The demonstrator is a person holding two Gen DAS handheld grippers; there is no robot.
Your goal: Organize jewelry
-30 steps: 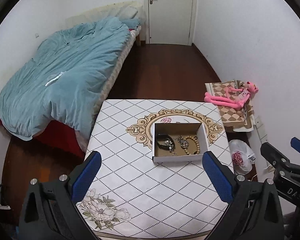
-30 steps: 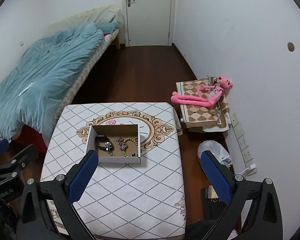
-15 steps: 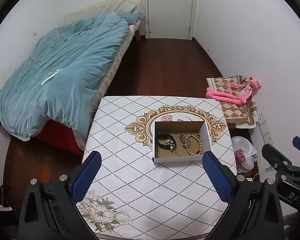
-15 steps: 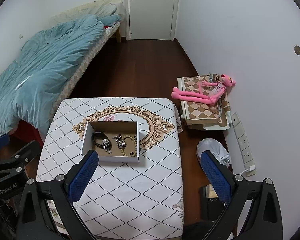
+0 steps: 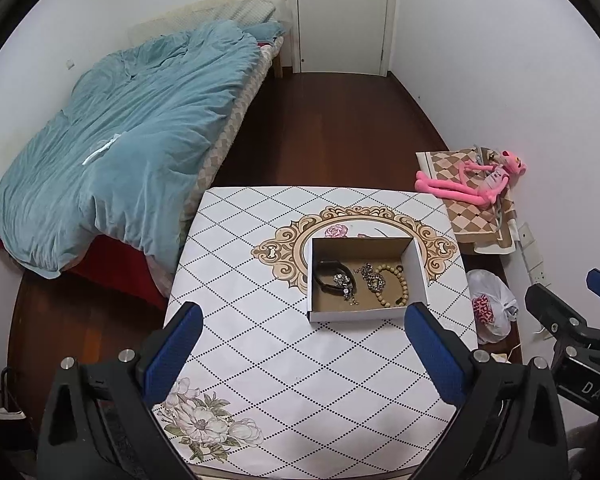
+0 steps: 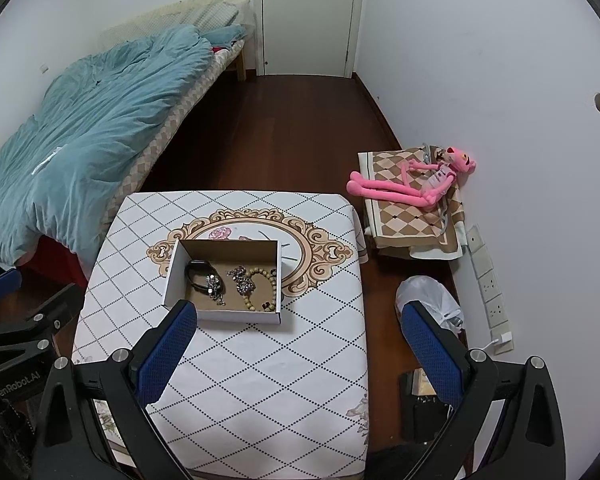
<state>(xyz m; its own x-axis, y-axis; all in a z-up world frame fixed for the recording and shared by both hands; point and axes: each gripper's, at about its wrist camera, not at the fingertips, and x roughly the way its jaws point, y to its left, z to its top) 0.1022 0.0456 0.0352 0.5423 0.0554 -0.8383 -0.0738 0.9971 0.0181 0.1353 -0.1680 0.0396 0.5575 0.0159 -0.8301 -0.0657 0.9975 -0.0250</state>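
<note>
An open cardboard box [image 5: 418, 276] [image 6: 172, 276] stands on a small table with a white diamond-patterned cloth [image 5: 284, 360] [image 6: 260, 368]. Inside lie a black band with a sparkly piece [image 5: 332, 282] [image 6: 204, 278], a dark metal chain piece [image 5: 372, 280] [image 6: 242, 280] and a wooden bead bracelet [image 5: 396, 286] [image 6: 266, 290]. My left gripper [image 5: 304, 352] is open and empty, high above the table's near side. My right gripper [image 6: 296, 348] is open and empty, above the table's right edge. Each gripper shows at the edge of the other's view.
A bed with a teal duvet [image 5: 120, 152] stands left of the table. A pink plush toy [image 6: 416, 184] lies on a checkered cushion by the right wall. A white plastic bag [image 6: 428, 300] sits on the wood floor. A closed door [image 5: 340, 16] is at the far end.
Both cameras have risen and tilted a little, so the table and box sit slightly lower and closer in view. Both grippers stay open and empty. The jewelry has not moved.
</note>
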